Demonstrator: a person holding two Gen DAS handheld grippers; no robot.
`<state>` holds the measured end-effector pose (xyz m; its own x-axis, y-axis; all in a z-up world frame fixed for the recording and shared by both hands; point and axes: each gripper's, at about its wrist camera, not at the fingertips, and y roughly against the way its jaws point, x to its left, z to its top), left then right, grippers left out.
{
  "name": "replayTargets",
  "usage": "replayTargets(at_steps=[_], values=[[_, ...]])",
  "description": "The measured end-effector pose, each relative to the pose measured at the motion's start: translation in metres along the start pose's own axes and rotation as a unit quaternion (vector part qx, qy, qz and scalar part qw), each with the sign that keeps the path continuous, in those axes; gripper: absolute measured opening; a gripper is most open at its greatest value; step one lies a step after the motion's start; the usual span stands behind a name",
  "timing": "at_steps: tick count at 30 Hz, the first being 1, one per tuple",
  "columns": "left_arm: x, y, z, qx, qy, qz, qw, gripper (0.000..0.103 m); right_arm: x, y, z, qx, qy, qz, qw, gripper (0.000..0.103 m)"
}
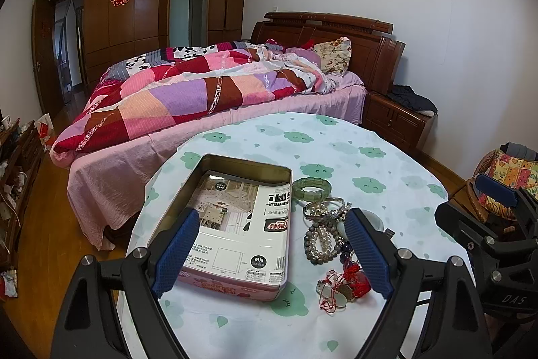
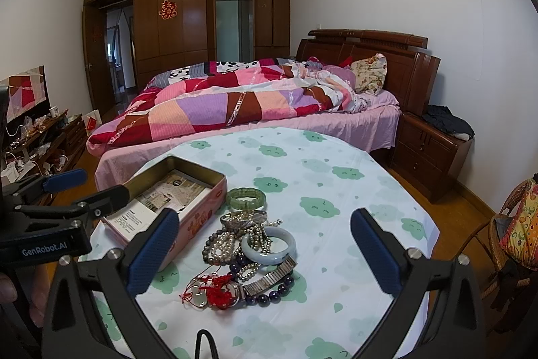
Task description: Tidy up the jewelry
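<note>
An open pink tin box (image 1: 232,286) (image 2: 196,217) with a printed card inside sits on the round table. A pile of jewelry lies to its right: a green bracelet (image 1: 311,188) (image 2: 246,198), a silver bangle (image 1: 324,207), bead strands (image 2: 218,246), a pale jade bangle (image 2: 269,246), a metal watch band (image 2: 272,278) and a red-cord pendant (image 1: 349,286) (image 2: 215,291). My left gripper (image 1: 272,248) is open, over the box's near right side. My right gripper (image 2: 265,251) is open, above the jewelry pile. Each gripper shows in the other's view.
The table wears a white cloth with green clouds (image 1: 370,157). A bed with a patchwork quilt (image 1: 188,96) stands behind it, a wooden nightstand (image 2: 433,150) at the right, a wicker chair (image 2: 514,224) at the far right and a cluttered low cabinet (image 2: 43,137) at the left.
</note>
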<state>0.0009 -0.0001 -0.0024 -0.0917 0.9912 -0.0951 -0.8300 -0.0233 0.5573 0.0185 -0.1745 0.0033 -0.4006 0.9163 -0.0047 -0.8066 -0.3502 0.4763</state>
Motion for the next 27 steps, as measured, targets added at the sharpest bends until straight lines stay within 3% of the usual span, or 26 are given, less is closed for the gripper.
replayTargets(at_steps=[27], values=[[0.0079, -0.0005, -0.0013, 0.001, -0.002, 0.002, 1.0, 0.088, -0.0014, -0.0008, -0.0016, 0.001, -0.001, 0.001, 1.0, 0.103]])
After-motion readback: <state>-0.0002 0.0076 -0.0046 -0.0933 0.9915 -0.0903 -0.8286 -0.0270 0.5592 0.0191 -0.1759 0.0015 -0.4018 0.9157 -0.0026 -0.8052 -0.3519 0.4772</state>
